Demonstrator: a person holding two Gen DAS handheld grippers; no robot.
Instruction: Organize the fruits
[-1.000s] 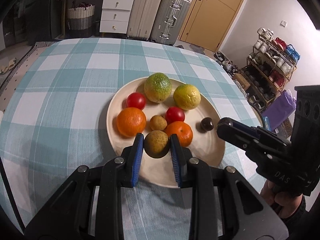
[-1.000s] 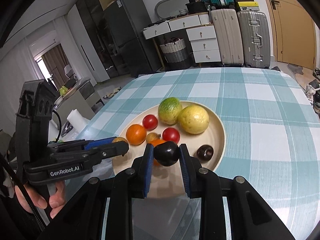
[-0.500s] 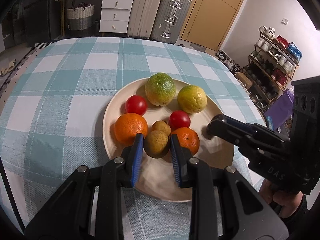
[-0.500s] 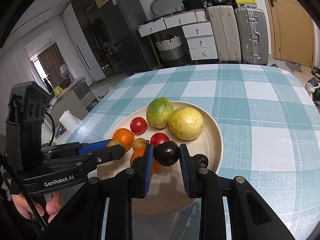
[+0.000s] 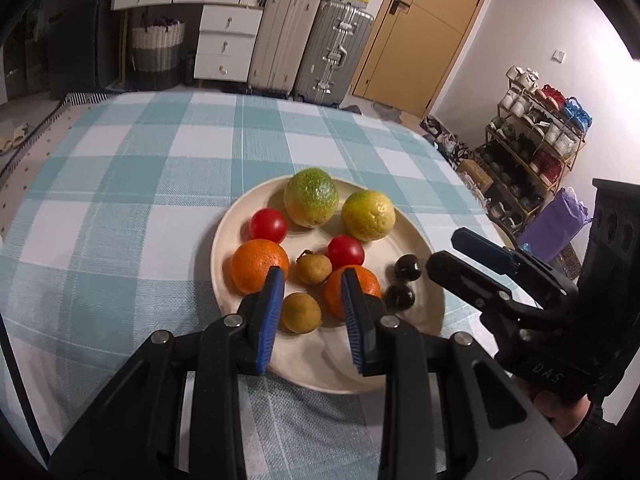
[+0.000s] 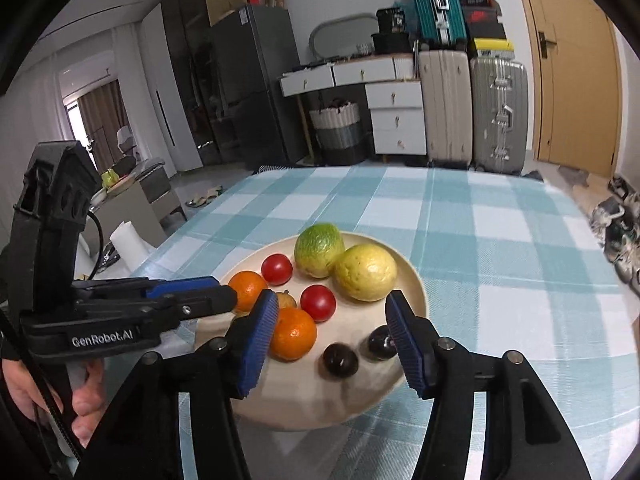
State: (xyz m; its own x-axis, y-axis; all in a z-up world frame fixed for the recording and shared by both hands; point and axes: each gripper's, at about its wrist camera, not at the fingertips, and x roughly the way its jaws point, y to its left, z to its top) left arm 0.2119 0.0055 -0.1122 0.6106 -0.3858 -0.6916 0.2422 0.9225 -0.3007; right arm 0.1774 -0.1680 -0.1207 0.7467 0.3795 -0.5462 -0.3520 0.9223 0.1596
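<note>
1. Teal-and-white checked cloth (image 5: 120, 200) covered the table, with suitcases (image 5: 312, 40), white drawers (image 5: 228, 40) and a tan door (image 5: 420, 28) behind it and a shoe rack (image 5: 532, 148) along the wall.
2. A cream plate (image 5: 320, 376) sat on the cloth and held all the fruit: a green-yellow citrus (image 5: 311, 198) and a yellow one (image 5: 368, 215) at the far side, two tomatoes (image 5: 268, 225), two oranges (image 5: 259, 266), two small brown fruits and two dark round fruits.
3. The left gripper (image 5: 312, 292) hung over the plate's near half, its blue pads narrowly apart. One brown fruit (image 5: 301, 313) lay on the plate between them, clear of the right-side pad. The other brown fruit (image 5: 313, 267) rested just beyond, between the oranges.
4. The right gripper (image 6: 332, 300) was opening its jaws, which stood wide. One dark fruit (image 6: 340, 360) lay on the plate between them, touching neither pad, and the second dark fruit (image 6: 378, 344) sat just beside the right-side finger.
5. A hand (image 6: 80, 400) gripped the left tool's handle at the table edge.
</note>
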